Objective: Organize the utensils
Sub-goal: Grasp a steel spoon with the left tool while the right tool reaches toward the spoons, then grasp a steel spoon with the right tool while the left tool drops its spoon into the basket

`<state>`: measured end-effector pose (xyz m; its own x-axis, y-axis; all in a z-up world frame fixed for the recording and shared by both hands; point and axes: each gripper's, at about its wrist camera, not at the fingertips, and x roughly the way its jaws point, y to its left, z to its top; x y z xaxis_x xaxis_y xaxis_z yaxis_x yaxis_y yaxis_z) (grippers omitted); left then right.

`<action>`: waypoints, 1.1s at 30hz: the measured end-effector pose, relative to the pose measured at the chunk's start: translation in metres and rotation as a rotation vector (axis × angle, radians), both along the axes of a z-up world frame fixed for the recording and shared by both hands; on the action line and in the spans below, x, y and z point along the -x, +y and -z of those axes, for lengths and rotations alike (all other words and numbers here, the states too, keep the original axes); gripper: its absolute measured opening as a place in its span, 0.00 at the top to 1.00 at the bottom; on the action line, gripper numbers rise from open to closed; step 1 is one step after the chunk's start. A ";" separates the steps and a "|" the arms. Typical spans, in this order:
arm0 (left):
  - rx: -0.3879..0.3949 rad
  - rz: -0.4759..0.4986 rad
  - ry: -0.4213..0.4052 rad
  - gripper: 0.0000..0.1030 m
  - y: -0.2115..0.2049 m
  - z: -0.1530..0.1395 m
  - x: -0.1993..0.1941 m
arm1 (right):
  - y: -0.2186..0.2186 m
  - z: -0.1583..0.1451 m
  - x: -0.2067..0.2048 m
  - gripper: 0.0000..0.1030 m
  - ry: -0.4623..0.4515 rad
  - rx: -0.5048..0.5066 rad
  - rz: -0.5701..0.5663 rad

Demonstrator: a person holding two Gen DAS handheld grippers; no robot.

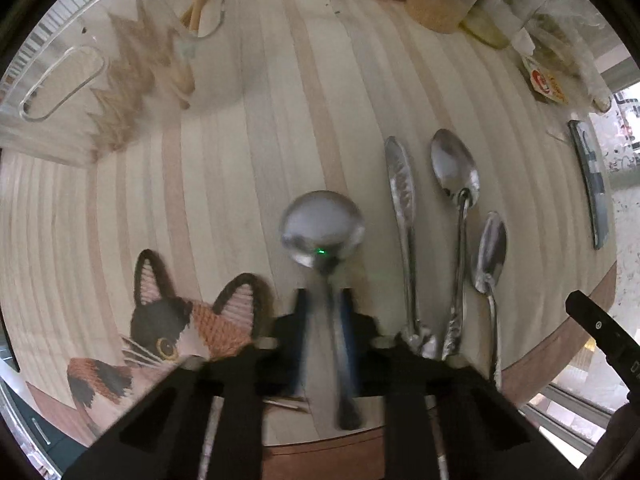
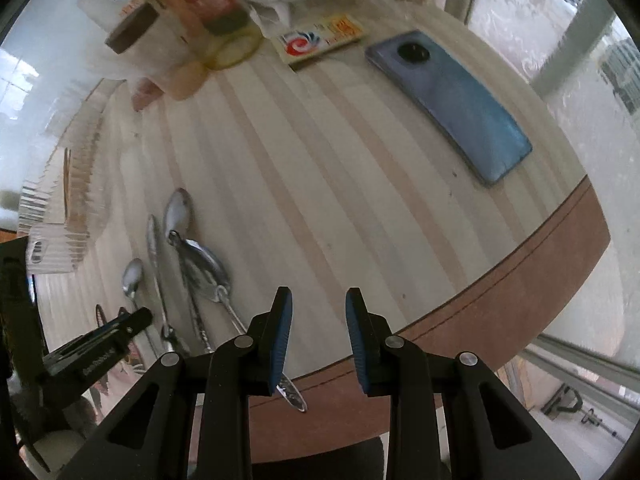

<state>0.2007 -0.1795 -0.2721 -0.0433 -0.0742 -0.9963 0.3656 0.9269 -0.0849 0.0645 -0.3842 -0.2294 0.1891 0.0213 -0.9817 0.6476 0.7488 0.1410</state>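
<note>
Steel round spoon (image 1: 322, 228) is in your left tongs (image 1: 325, 300). They're clenched on its handle, both pads tight against it, bowl sticking out just ahead of the tips. Handle's blurred, but it runs straight back btwn the fingers, tongs pointing down at the striped wood table (image 1: 248, 168).

Right of the left tongs, three more pcs lie side by side on the table, handles toward you: a long flat one (image 1: 400, 184), prob a knife but can't say for sure, then a big spoon (image 1: 456, 164), then a small spoon (image 1: 490, 248) furthest out. All near each other; the small spoon's bowl lies against the big spoon's handle.

Left of the left tongs, just beside them, a knitted cat mat (image 1: 180, 320). Far ahead and left, a clear plastic tray (image 1: 60, 80) w/ pale wooden sticks next to it.

Your right tongs (image 2: 319, 312) are released: blue pads part open, only bare table btwn them, close to the table's brown edge. The small spoon's handle end pokes out under their left finger (image 2: 282, 320); touching or not, can't tell. Rest of the cutlery sits to the left of these tongs. Ahead and right, a blue phone (image 2: 452, 100) lies flat, well apart. Further ahead, a jar (image 2: 216, 8) and a small packet (image 2: 324, 36).
</note>
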 end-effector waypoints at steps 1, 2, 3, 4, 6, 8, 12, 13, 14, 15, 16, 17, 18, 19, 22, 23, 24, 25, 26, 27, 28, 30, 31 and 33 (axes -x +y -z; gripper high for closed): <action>-0.003 0.002 -0.005 0.96 0.002 -0.001 0.000 | 0.000 0.003 0.000 0.71 0.005 -0.004 0.001; -0.006 0.006 -0.012 0.97 0.004 -0.002 0.000 | 0.000 0.005 -0.001 0.71 0.006 -0.007 -0.001; -0.019 0.008 -0.022 0.97 0.007 -0.003 0.000 | 0.001 0.006 -0.001 0.71 0.007 -0.009 -0.003; -0.029 0.010 -0.028 0.97 0.016 -0.004 0.002 | 0.002 0.007 -0.001 0.71 0.008 -0.011 -0.006; -0.042 -0.002 -0.033 0.97 0.029 -0.005 0.003 | 0.006 0.007 -0.004 0.71 0.002 -0.023 -0.016; -0.056 -0.025 -0.032 0.97 0.045 -0.005 0.004 | 0.011 0.005 -0.011 0.71 -0.009 -0.046 -0.027; -0.074 -0.075 -0.026 0.97 0.081 -0.006 0.007 | 0.034 0.003 -0.030 0.71 -0.025 -0.110 -0.083; -0.078 -0.084 -0.027 0.97 0.089 -0.006 0.009 | 0.047 0.002 -0.038 0.71 -0.037 -0.121 -0.117; -0.081 -0.095 -0.028 0.97 0.096 -0.007 0.010 | 0.054 0.001 -0.044 0.71 -0.041 -0.125 -0.137; -0.080 -0.107 -0.026 0.97 0.105 -0.008 0.012 | 0.063 0.000 -0.051 0.71 -0.044 -0.126 -0.164; -0.079 -0.119 -0.023 0.97 0.111 -0.009 0.014 | 0.071 0.000 -0.058 0.71 -0.046 -0.126 -0.186; -0.075 -0.132 -0.019 0.97 0.116 -0.009 0.015 | 0.080 0.001 -0.065 0.71 -0.050 -0.127 -0.212; -0.067 -0.142 -0.015 0.97 0.122 -0.010 0.016 | 0.086 0.002 -0.071 0.71 -0.048 -0.121 -0.229; -0.063 -0.149 -0.013 0.97 0.130 -0.011 0.017 | 0.093 0.005 -0.078 0.71 -0.038 -0.109 -0.247; -0.050 -0.160 -0.008 0.97 0.138 -0.012 0.015 | 0.107 0.014 -0.094 0.71 -0.003 -0.077 -0.296; -0.046 -0.163 -0.008 0.97 0.144 -0.013 0.014 | 0.112 0.018 -0.098 0.71 0.015 -0.059 -0.318; -0.043 -0.164 -0.009 0.97 0.147 -0.012 0.014 | 0.115 0.021 -0.101 0.71 0.035 -0.040 -0.335; -0.041 -0.166 -0.009 0.97 0.150 -0.012 0.013 | 0.119 0.025 -0.103 0.71 0.052 -0.025 -0.349; -0.039 -0.167 -0.009 0.97 0.146 -0.015 0.015 | 0.123 0.030 -0.106 0.73 0.077 -0.004 -0.364; -0.037 -0.169 -0.009 0.97 0.142 -0.015 0.020 | 0.127 0.034 -0.107 0.75 0.087 0.023 -0.378; -0.034 -0.169 -0.008 0.97 0.143 -0.011 0.017 | 0.132 0.034 -0.108 0.89 0.085 0.053 -0.392; -0.032 -0.170 -0.007 0.97 0.141 -0.011 0.017 | 0.139 0.039 -0.108 0.93 0.112 0.109 -0.410; -0.031 -0.170 -0.007 0.97 0.143 -0.012 0.016 | 0.143 0.040 -0.108 0.93 0.114 0.111 -0.414; -0.028 -0.169 -0.005 0.97 0.144 -0.014 0.011 | 0.153 0.044 -0.106 0.93 0.125 0.085 -0.435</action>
<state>0.1895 -0.0351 -0.2578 -0.0275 -0.0526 -0.9982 0.2043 0.9772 -0.0571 0.1701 -0.2314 -0.2738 0.0602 -0.0091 -0.9981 0.2782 0.9605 0.0080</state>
